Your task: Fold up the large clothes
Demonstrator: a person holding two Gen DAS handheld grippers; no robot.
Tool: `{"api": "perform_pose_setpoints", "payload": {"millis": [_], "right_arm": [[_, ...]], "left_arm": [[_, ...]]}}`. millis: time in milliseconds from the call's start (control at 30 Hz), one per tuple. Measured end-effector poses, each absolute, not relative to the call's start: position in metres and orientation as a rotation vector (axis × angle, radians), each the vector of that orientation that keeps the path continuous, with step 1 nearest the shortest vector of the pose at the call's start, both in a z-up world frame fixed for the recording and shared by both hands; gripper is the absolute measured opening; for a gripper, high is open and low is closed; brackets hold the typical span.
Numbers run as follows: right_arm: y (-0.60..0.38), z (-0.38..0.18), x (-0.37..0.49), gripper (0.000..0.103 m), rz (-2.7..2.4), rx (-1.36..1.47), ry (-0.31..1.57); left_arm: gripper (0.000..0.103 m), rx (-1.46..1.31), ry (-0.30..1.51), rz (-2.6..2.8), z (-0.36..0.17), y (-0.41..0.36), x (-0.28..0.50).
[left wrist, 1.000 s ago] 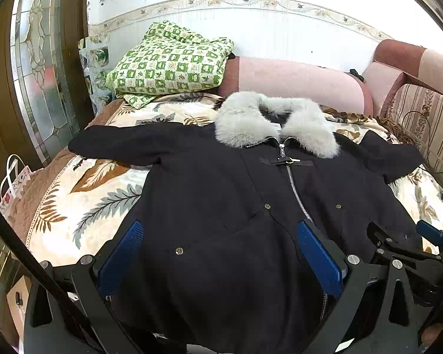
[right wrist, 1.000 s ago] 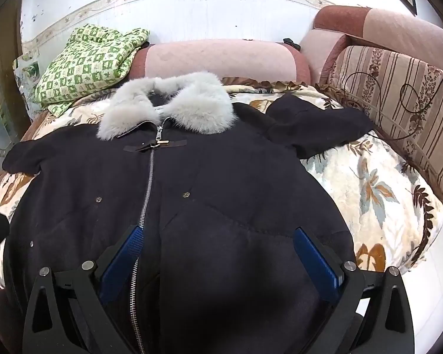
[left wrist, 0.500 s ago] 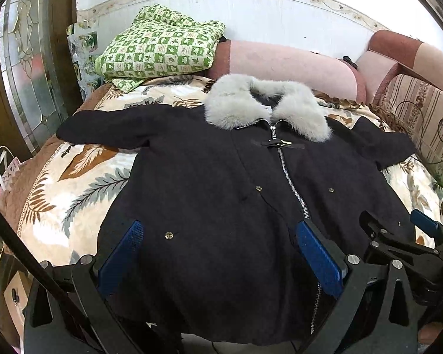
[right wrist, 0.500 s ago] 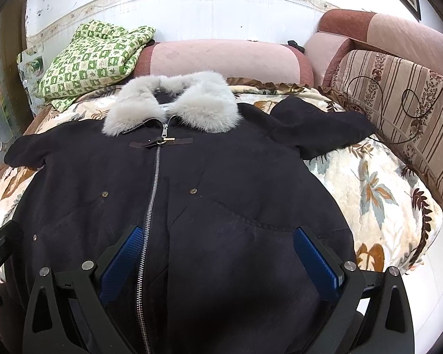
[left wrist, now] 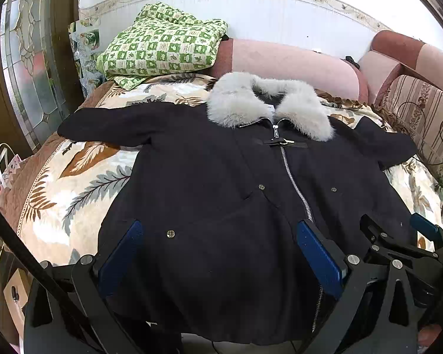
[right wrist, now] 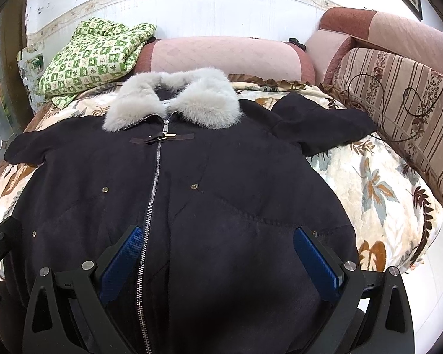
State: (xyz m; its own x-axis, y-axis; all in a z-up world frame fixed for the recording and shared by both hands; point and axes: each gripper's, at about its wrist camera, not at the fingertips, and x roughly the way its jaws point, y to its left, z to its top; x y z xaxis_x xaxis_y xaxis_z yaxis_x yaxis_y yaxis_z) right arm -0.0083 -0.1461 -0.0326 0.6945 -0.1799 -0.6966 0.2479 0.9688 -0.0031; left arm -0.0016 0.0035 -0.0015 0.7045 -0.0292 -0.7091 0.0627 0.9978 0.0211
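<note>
A black zip-up coat [left wrist: 221,183] with a grey fur collar [left wrist: 268,103] lies flat, front up, on a leaf-print bedspread [left wrist: 82,177]. Its sleeves spread left and right. It also shows in the right wrist view [right wrist: 221,183], collar [right wrist: 174,100] at the far end. My left gripper [left wrist: 221,236] is open and empty above the coat's lower left half near the hem. My right gripper [right wrist: 221,244] is open and empty above the lower right half, just right of the zipper [right wrist: 153,183]. The right gripper also shows at the right edge of the left wrist view [left wrist: 398,236].
A green checked quilt [left wrist: 162,50] lies at the far left on a pink bolster [left wrist: 286,65]. Striped cushions [right wrist: 404,100] line the right side. A glass-panelled door [left wrist: 29,67] stands on the left, with a bag [left wrist: 3,174] beside the bed. The floor [right wrist: 422,283] shows at the bed's right corner.
Both grippers have pulled back and risen slightly from the coat, so more of its hem and the bed show. The coat has not moved. Both grippers stay open.
</note>
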Motion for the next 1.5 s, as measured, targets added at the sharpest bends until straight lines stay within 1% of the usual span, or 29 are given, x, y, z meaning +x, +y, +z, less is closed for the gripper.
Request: {"api": "perform_pose_setpoints", "payload": {"millis": [733,1167,1500], "right_arm": [[-0.144,-0.041,-0.004,0.102,-0.231,0.096,0.796],[-0.141,-0.046,-0.003,0.102,-0.226,0.081,0.809],[-0.129,-0.048,0.0,0.102,-0.201,0.04,0.809]], "left_arm": [[0.103,0.008,0.764,-0.019,-0.006,0.019,0.004],[0.103,0.0,0.824,-0.003,-0.014,0.025,0.013],[0.103,-0.04,0.797,0.039,-0.016,0.043,0.017]]}}
